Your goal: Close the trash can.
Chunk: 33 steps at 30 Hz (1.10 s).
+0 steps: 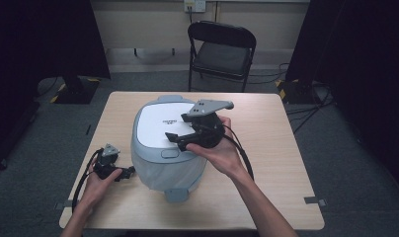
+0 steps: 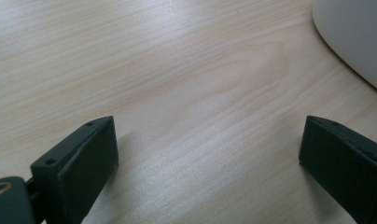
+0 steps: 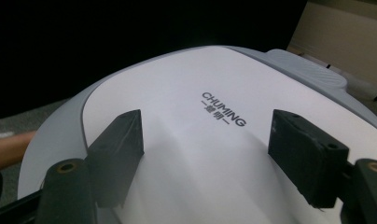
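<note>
A grey rice cooker [image 1: 153, 163] with a white lid [image 1: 155, 123] stands at the middle of the wooden table [image 1: 266, 148], its lid down. My right gripper [image 1: 177, 140] hovers open just above the lid's front right, pointing left across it. In the right gripper view its jaws [image 3: 207, 123] stand wide apart over the white lid [image 3: 177, 93] and the "CHUMING" lettering [image 3: 223, 112], with nothing between them. My left gripper [image 1: 128, 173] rests low on the table to the cooker's left, open [image 2: 207, 130] over bare wood [image 2: 177, 70], with the cooker's wall [image 2: 354, 37] off to one side.
A release button [image 1: 169, 153] sits at the lid's front edge, and a grey foot [image 1: 177, 195] juts from the cooker's base toward me. Beyond the far table edge stands a black folding chair [image 1: 221, 52]. Cables trail from both grippers.
</note>
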{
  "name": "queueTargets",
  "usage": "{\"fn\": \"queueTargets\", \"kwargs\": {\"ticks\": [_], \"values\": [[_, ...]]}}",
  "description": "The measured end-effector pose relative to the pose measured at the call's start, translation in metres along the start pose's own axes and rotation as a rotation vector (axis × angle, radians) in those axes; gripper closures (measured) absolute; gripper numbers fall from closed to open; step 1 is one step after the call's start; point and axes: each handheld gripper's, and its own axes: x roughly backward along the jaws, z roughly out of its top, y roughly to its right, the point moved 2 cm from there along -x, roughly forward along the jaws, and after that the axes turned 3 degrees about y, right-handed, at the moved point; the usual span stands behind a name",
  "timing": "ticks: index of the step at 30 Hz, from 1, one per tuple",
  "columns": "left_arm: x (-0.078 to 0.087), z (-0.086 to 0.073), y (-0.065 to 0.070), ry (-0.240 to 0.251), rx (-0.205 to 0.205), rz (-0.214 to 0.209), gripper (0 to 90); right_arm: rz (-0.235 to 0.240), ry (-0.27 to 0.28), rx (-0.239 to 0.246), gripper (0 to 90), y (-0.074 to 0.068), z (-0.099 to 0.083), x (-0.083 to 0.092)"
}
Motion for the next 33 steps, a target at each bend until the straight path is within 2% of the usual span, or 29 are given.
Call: {"fn": "queueTargets", "kwargs": {"ticks": [3,5,9,13,19,24,33], "values": [[0.0,0.0,0.0,0.0,0.0,0.0,4.0,0.016,0.03,-0.065,25.5,0.008,0.0,0.0],[0.0,0.0,0.0,0.0,0.0,0.0,4.0,-0.016,0.029,-0.068,24.4,0.013,-0.001,0.001],[0.0,0.0,0.0,0.0,0.0,0.0,4.0,-0.043,0.033,-0.093,23.0,0.023,-0.002,0.007],[0.0,0.0,0.0,0.0,0.0,0.0,4.0,-0.072,0.06,-0.119,22.0,0.037,-0.004,0.021],[0.0,0.0,0.0,0.0,0.0,0.0,4.0,-0.152,0.097,-0.172,18.8,0.061,-0.013,0.05],[0.0,0.0,0.0,-0.001,0.0,0.0,4.0,-0.219,0.087,-0.21,17.5,0.077,-0.027,0.073],[0.0,0.0,0.0,0.0,0.0,0.001,4.0,-0.318,0.054,-0.272,17.3,0.104,-0.059,0.095]]}}
